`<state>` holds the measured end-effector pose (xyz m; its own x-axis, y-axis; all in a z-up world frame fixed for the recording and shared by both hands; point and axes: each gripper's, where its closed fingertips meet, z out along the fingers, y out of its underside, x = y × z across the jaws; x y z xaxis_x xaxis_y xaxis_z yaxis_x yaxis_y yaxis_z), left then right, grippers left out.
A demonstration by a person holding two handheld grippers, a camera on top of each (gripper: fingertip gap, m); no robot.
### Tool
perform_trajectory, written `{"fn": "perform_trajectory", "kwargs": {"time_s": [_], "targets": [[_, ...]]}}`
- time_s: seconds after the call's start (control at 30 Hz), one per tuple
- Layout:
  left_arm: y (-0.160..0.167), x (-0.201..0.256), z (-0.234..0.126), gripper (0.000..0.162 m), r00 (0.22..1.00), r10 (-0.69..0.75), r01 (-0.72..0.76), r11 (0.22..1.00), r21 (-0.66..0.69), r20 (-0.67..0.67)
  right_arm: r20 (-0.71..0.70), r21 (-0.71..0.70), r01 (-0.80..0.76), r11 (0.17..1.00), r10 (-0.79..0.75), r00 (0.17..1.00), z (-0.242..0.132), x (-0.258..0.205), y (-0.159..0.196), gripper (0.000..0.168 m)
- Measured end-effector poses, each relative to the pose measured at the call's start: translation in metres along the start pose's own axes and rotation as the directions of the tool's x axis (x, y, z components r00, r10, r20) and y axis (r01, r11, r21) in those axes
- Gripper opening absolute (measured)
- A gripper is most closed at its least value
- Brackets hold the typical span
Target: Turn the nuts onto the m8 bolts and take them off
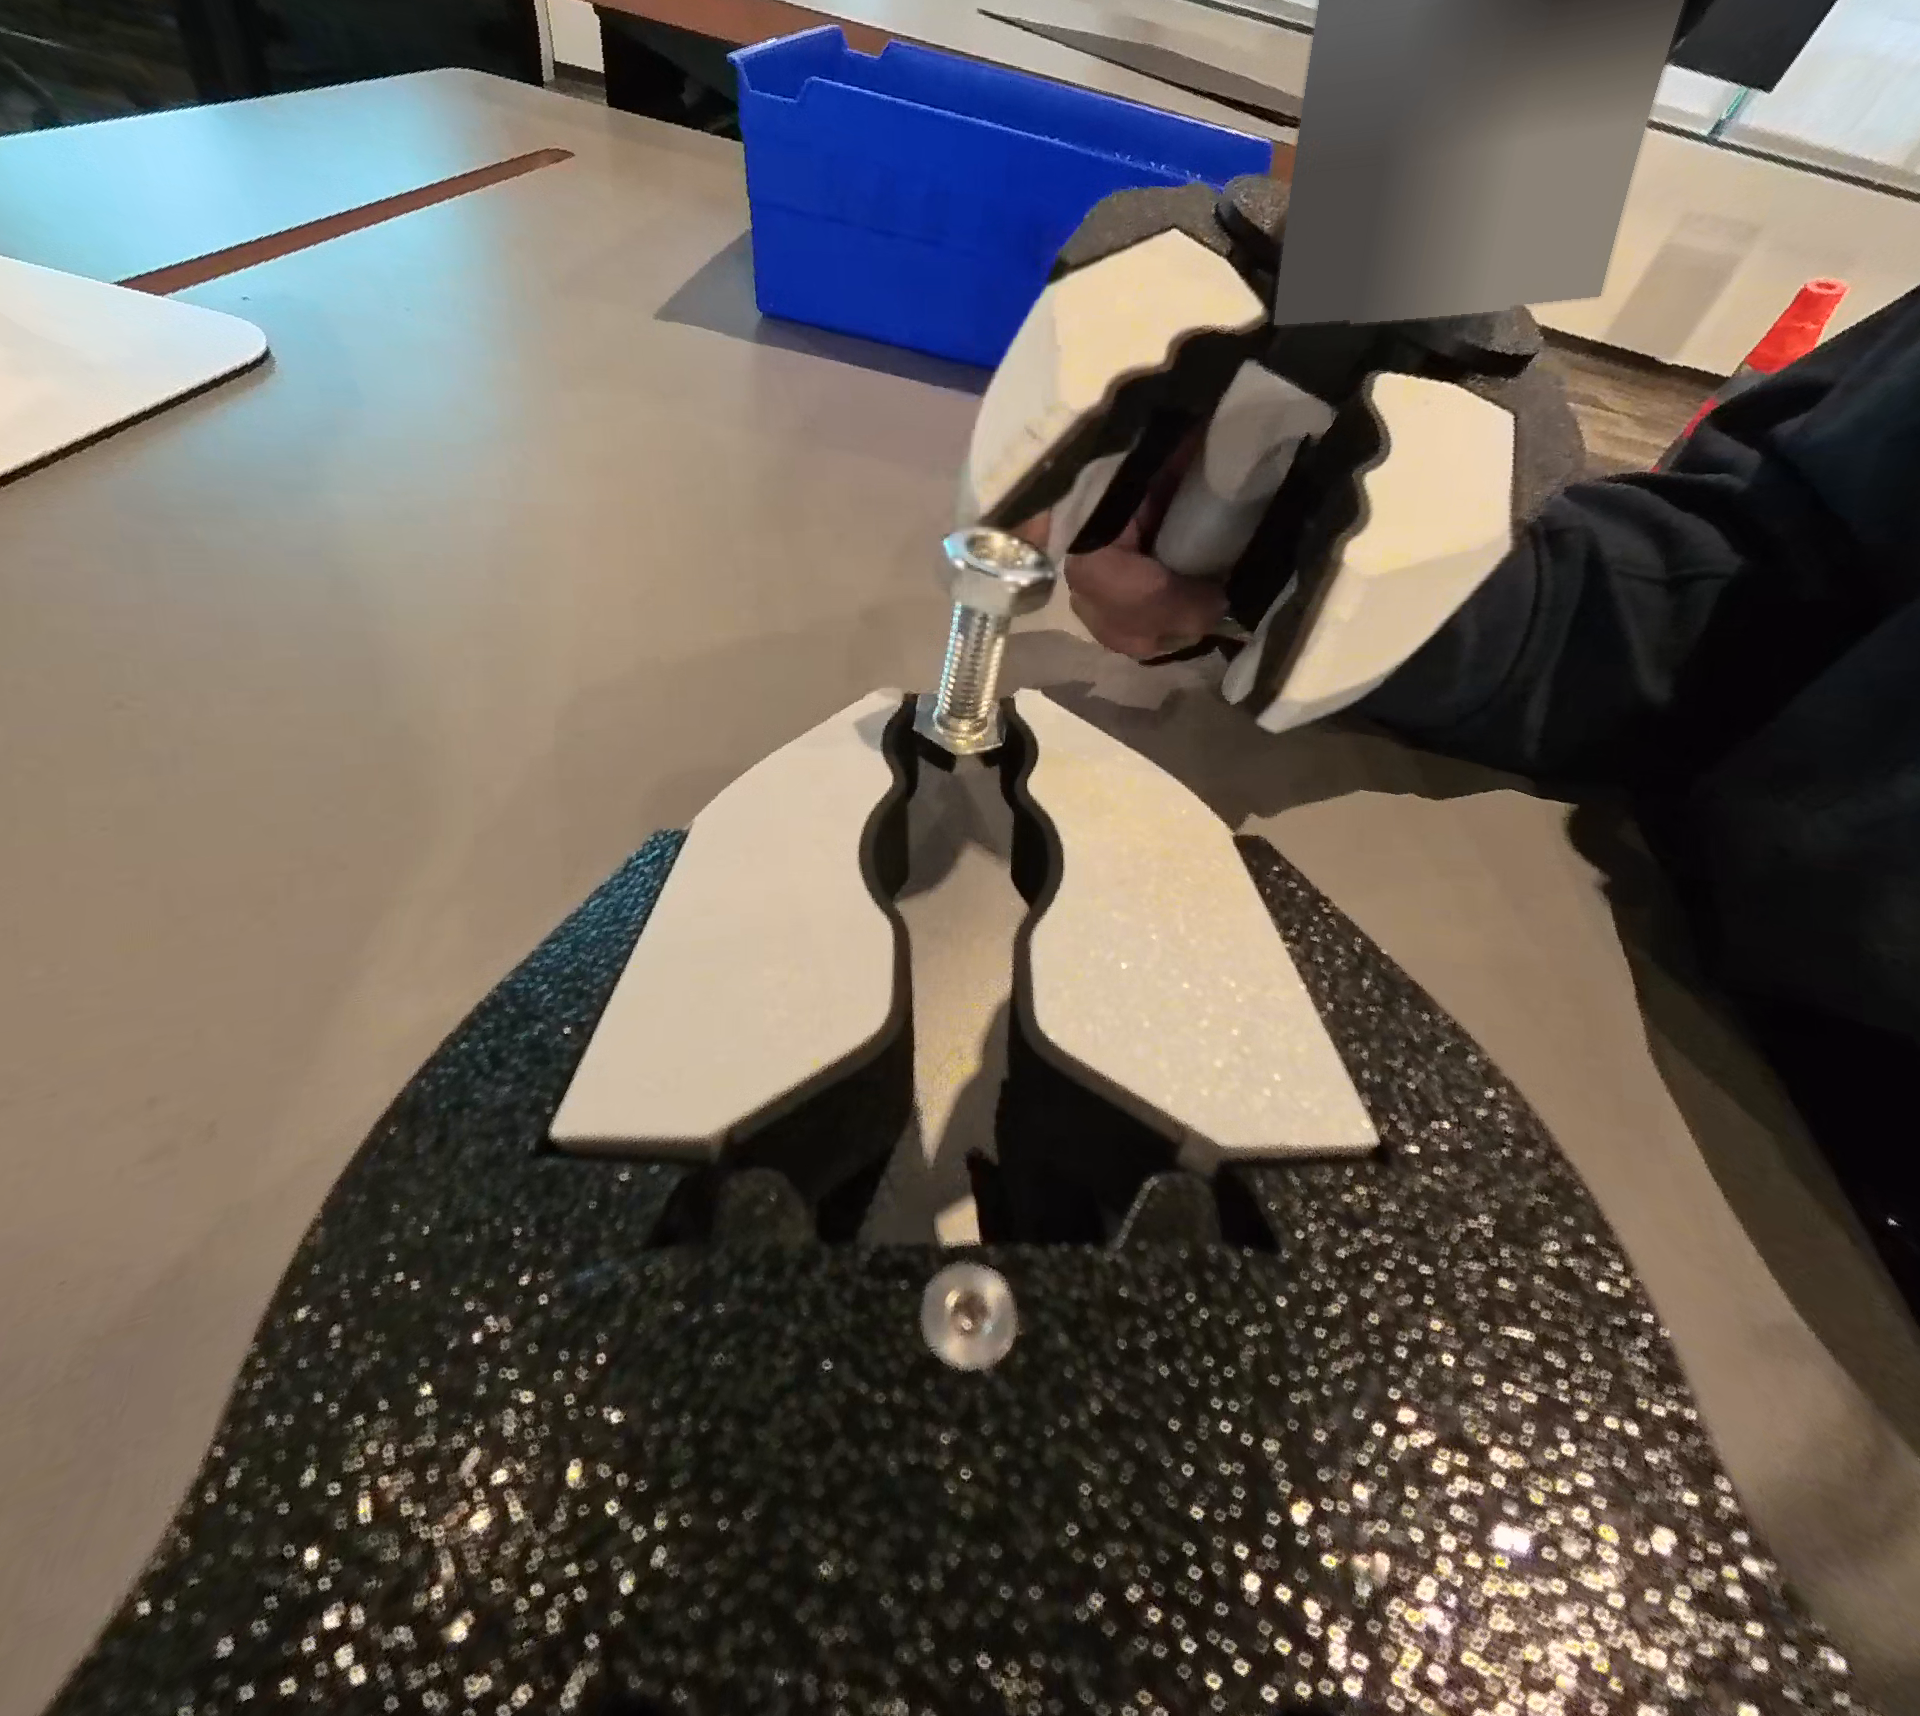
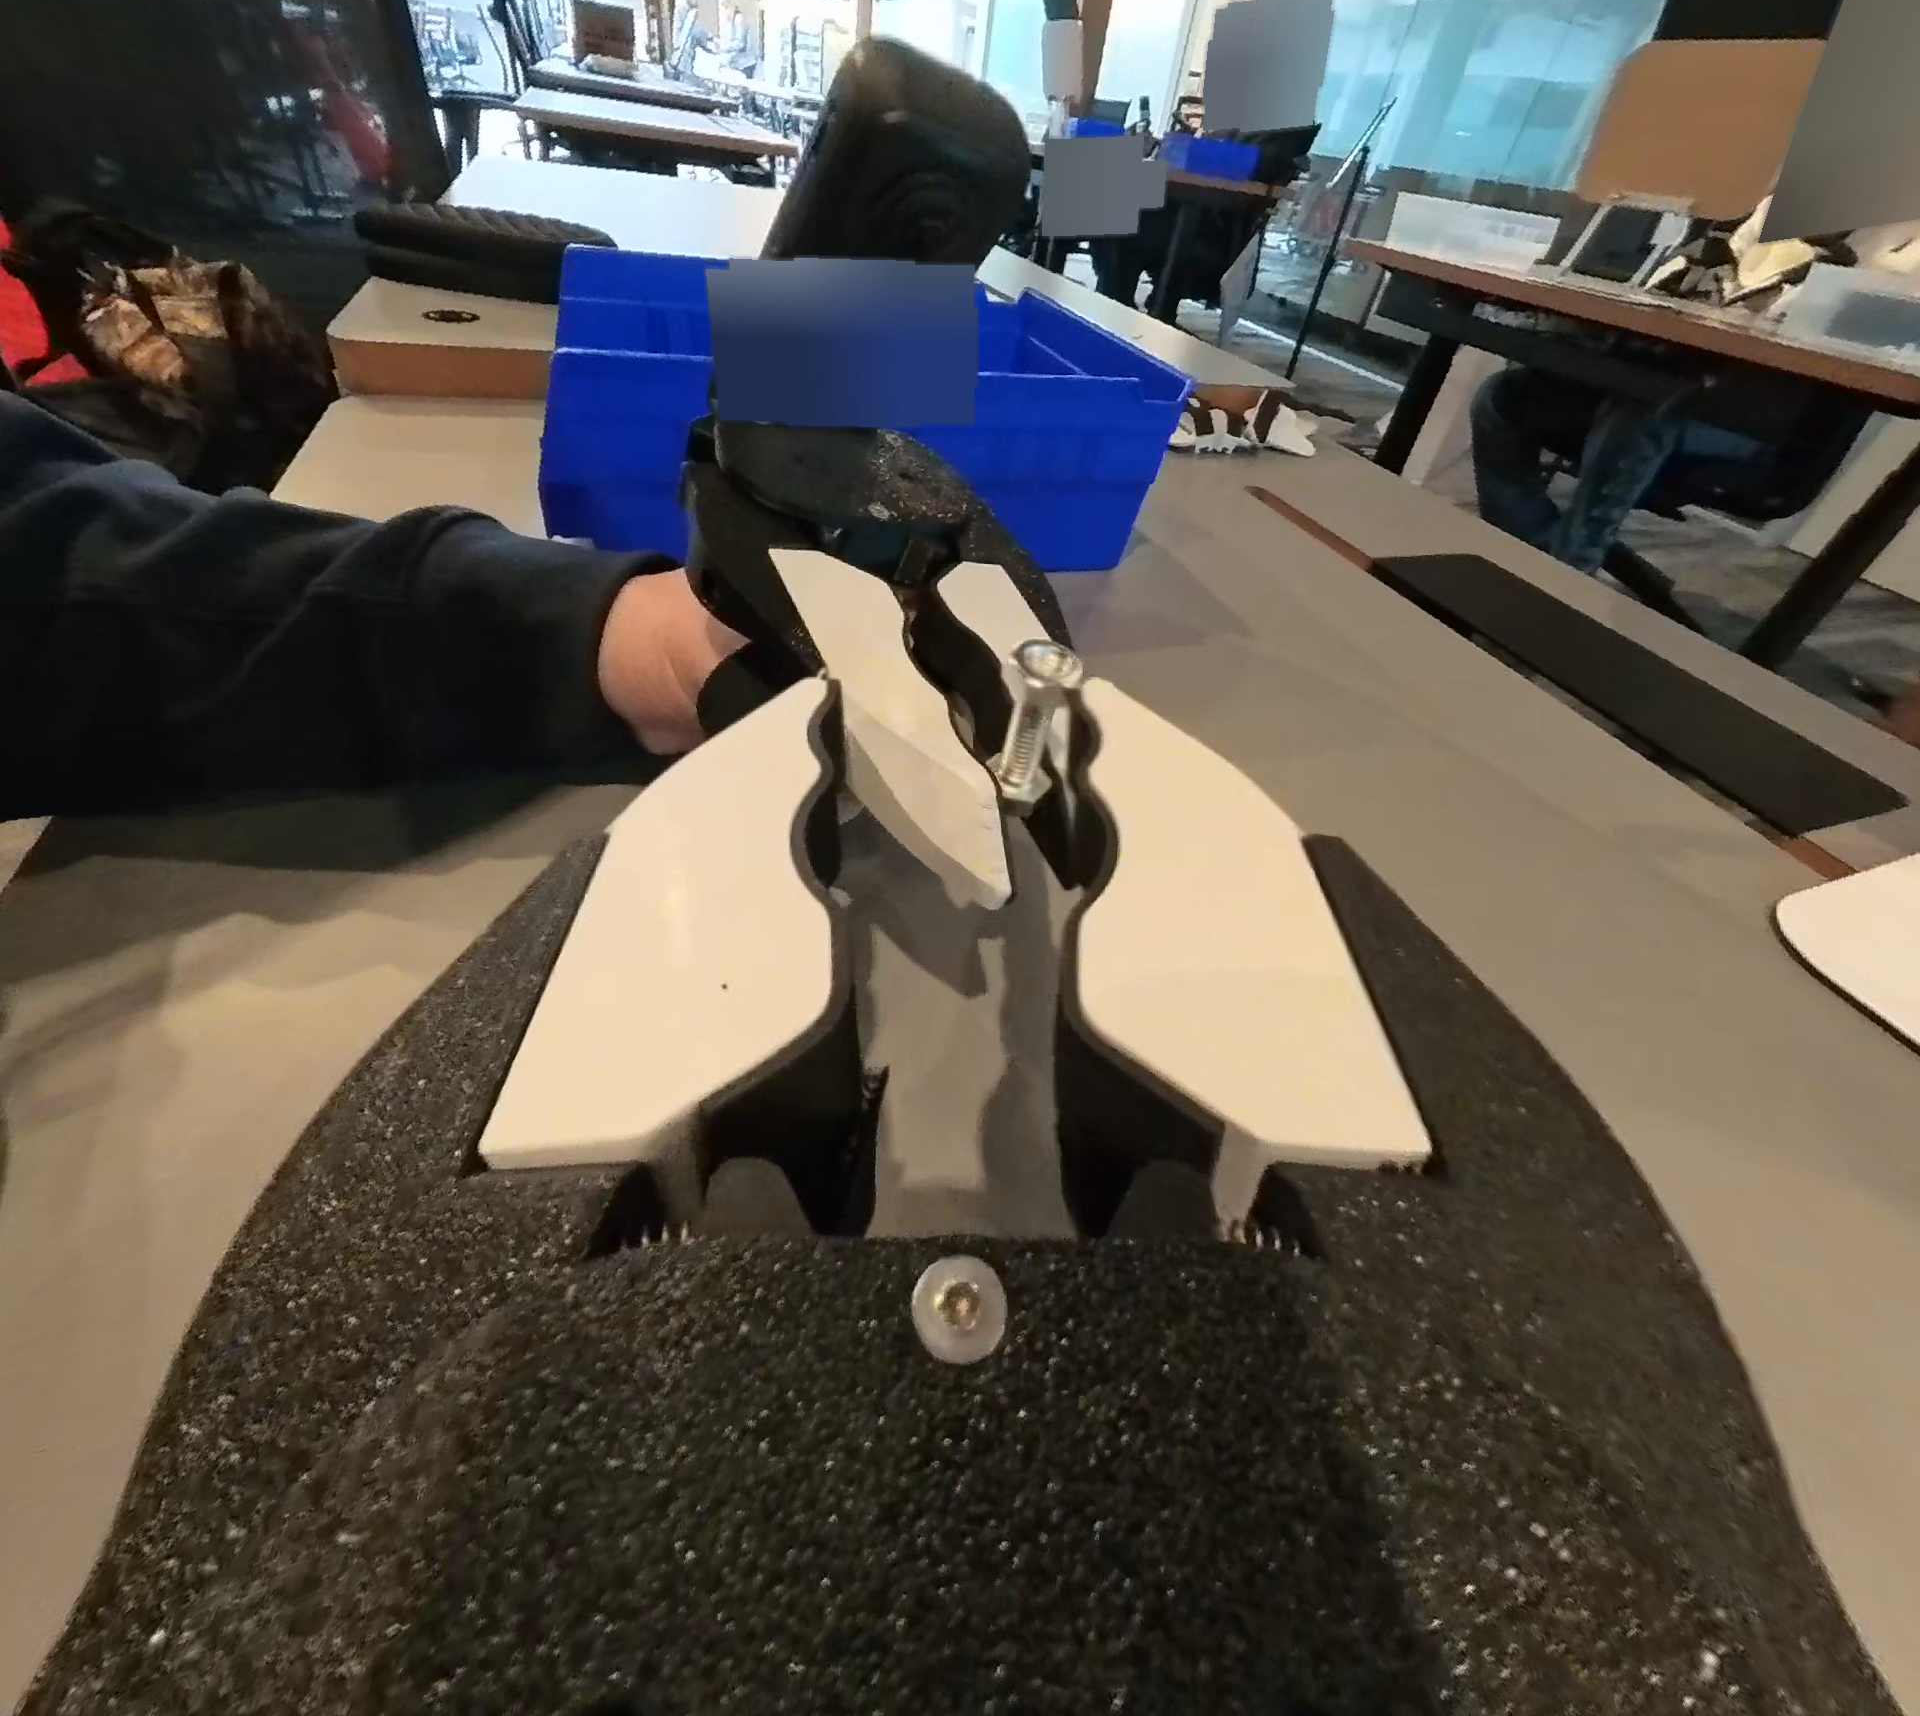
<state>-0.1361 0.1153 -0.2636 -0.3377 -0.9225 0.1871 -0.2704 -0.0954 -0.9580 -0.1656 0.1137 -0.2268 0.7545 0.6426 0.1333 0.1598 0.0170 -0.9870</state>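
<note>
My left gripper (image 1: 956, 736) is shut on a silver nut (image 1: 961, 739) at its fingertips. An M8 bolt (image 1: 971, 653) stands up from the nut, head on top and tilted slightly right. My right gripper (image 1: 1132, 606) is open, and one fingertip (image 1: 1003, 503) sits just above and right of the bolt head. In the right wrist view my right gripper (image 2: 956, 700) has its fingers spread around the bolt (image 2: 1034, 721), whose head is close to the right fingertip (image 2: 1096, 710). The left gripper (image 2: 1023, 799) holds the nut (image 2: 1013, 783) there.
A blue plastic bin (image 1: 935, 212) stands on the grey table (image 1: 416, 627) behind the grippers; it also shows in the right wrist view (image 2: 1091, 440). A white board's corner (image 1: 94, 357) lies at the left. A person's dark sleeves reach in from the sides. The tips of one gripper are about 4 cm away from the tips of the other.
</note>
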Motion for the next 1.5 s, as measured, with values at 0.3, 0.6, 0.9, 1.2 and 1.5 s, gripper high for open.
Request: {"fn": "perform_trajectory", "kwargs": {"time_s": [0.3, 0.6, 0.9, 1.2, 1.5], "targets": [[0.0, 0.002, 0.001, 0.014, 1.0, 0.005, -0.005, 1.0, -0.005, -0.01, -0.032, 0.0, -0.004, 1.0, 0.004, 0.999, 0.0, 0.005, 0.0, 0.051], [0.001, 0.005, 0.002, 0.014, 0.999, 0.007, -0.007, 1.0, -0.008, -0.037, -0.038, 0.008, 0.037, 0.999, -0.037, 0.999, -0.008, 0.007, -0.006, 0.035], [0.0, 0.012, 0.004, 0.014, 0.997, 0.021, -0.022, 1.0, -0.007, -0.077, 0.006, -0.008, 0.032, 0.999, -0.032, 0.999, -0.002, -0.002, -0.001, 0.035], [0.002, 0.013, 0.005, 0.014, 0.996, 0.022, -0.023, 1.0, -0.017, -0.083, 0.005, 0.031, 0.011, 0.999, -0.012, 1.0, -0.003, 0.0, -0.005, 0.044], [0.001, 0.017, 0.005, 0.014, 0.995, 0.016, -0.018, 1.0, -0.011, -0.103, 0.029, 0.059, -0.063, 0.996, 0.062, 0.998, -0.016, 0.011, -0.005, 0.04]]}}
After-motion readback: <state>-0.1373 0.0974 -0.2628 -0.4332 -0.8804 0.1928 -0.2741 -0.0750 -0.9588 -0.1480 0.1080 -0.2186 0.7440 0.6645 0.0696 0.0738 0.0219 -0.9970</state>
